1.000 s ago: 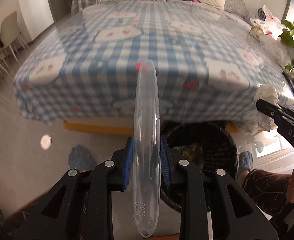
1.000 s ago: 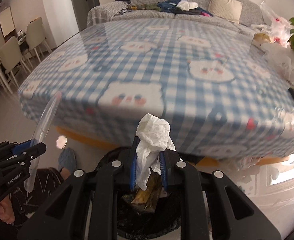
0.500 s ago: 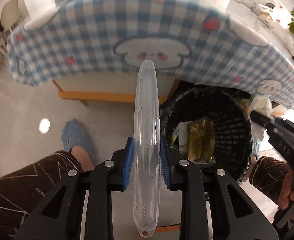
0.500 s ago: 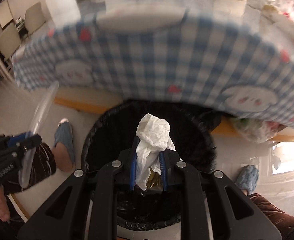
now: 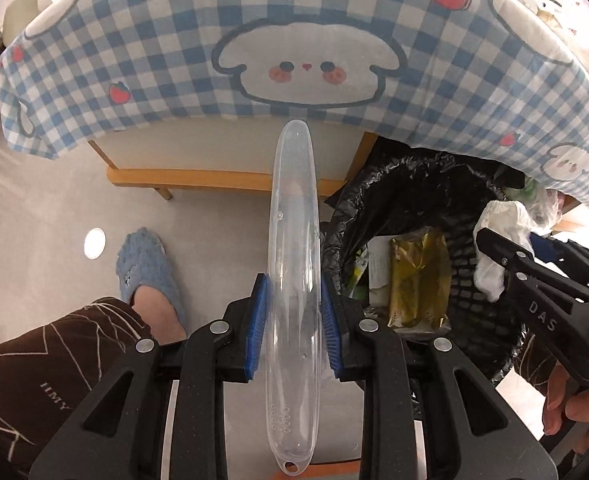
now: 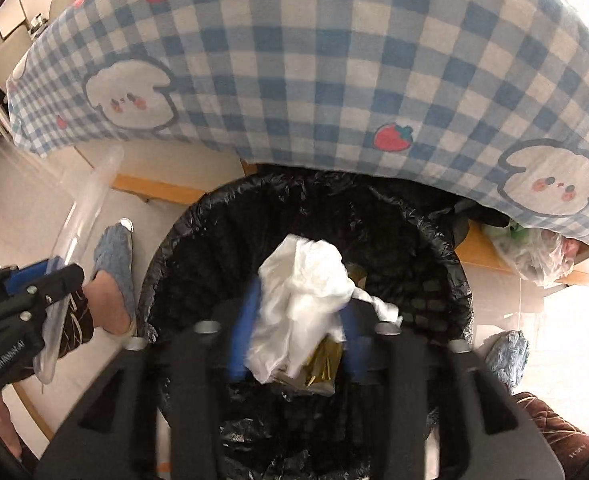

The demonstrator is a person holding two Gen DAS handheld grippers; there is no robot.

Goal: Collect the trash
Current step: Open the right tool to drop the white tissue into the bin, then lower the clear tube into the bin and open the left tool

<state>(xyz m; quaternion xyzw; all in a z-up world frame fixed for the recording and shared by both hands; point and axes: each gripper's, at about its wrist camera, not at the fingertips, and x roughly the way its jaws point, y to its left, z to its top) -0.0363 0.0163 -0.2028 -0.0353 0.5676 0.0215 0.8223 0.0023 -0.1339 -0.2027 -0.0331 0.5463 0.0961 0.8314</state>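
So the right gripper [image 6: 294, 328] is parked right above the black mesh bin with the black liner bag [image 6: 434, 280], and its blue pads look spread wider than the crumpled white tissue wad [image 6: 302, 300], which seems to be sitting loose between them, maybe already dropping, but that view is blurry so I can't say for sure. Left gripper [image 5: 293, 320] is clamped tight on a long clear plastic toothbrush-style case [image 5: 292, 240], which sticks out over the grey floor [image 5: 54, 200] just left of the bin rim, not over the opening. Risk-wise: tissue is light and could snag on a pad or drift onto the rim. The case is long and slick, so letting go here would land it on the floor near the blue slipper [image 5: 150, 272]. The blue checked tablecloth with bunny faces [image 5: 302, 20] overhangs the far side too, so a tall swing could clip it.
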